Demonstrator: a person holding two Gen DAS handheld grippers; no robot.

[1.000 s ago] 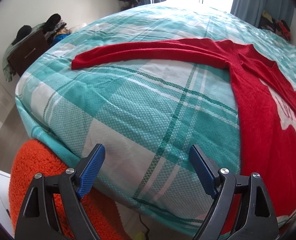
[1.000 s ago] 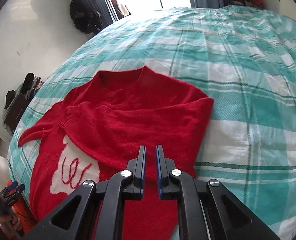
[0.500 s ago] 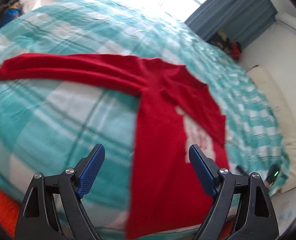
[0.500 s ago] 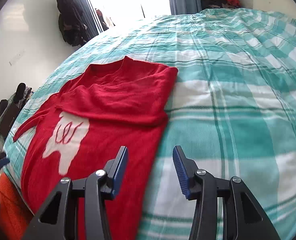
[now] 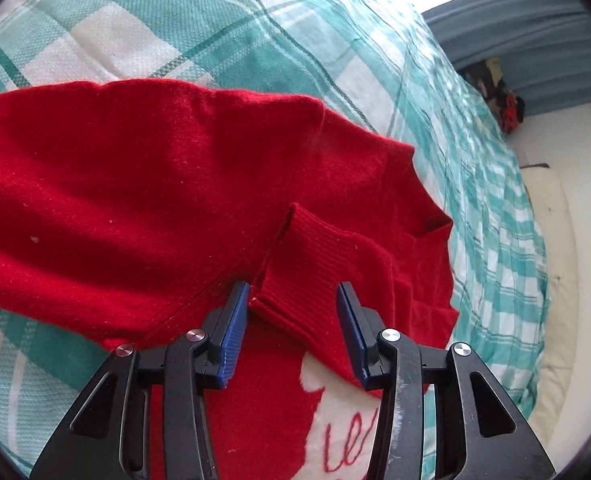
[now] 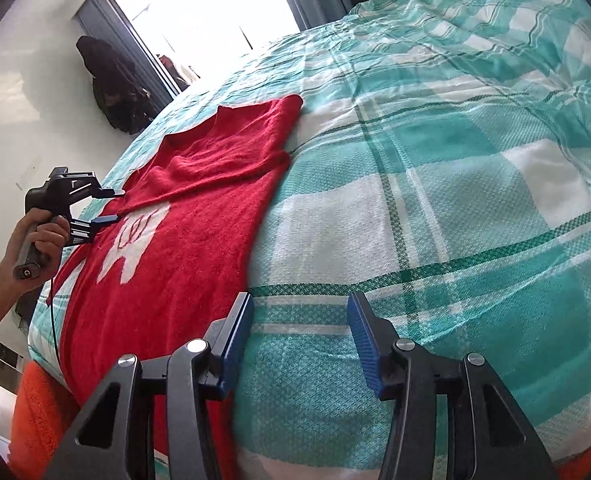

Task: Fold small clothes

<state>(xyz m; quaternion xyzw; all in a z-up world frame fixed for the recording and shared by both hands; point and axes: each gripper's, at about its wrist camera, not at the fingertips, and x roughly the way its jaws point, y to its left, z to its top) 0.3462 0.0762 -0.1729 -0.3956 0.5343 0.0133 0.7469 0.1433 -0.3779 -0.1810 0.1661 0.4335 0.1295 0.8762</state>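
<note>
Black grippers [image 5: 293, 336], ribbed blue fingers [image 5: 231, 340], silver screws.

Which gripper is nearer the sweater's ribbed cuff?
Left. The left gripper straddles the ribbed cuff, closing around it. The right gripper hovers over bare bedspread, beside the sweater's folded edge.

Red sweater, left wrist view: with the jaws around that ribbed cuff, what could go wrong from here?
1. The left gripper is closing its jaws around the ribbed cuff of the already folded sleeve; a grip there may drag that sleeve back and undo the fold.
2. The cuff lies on the red sweater; the jaws might pinch the body layer too.
3. The right gripper hangs over bare bedspread, its jaws opening, pinning nothing, so the garment could slide.
</note>
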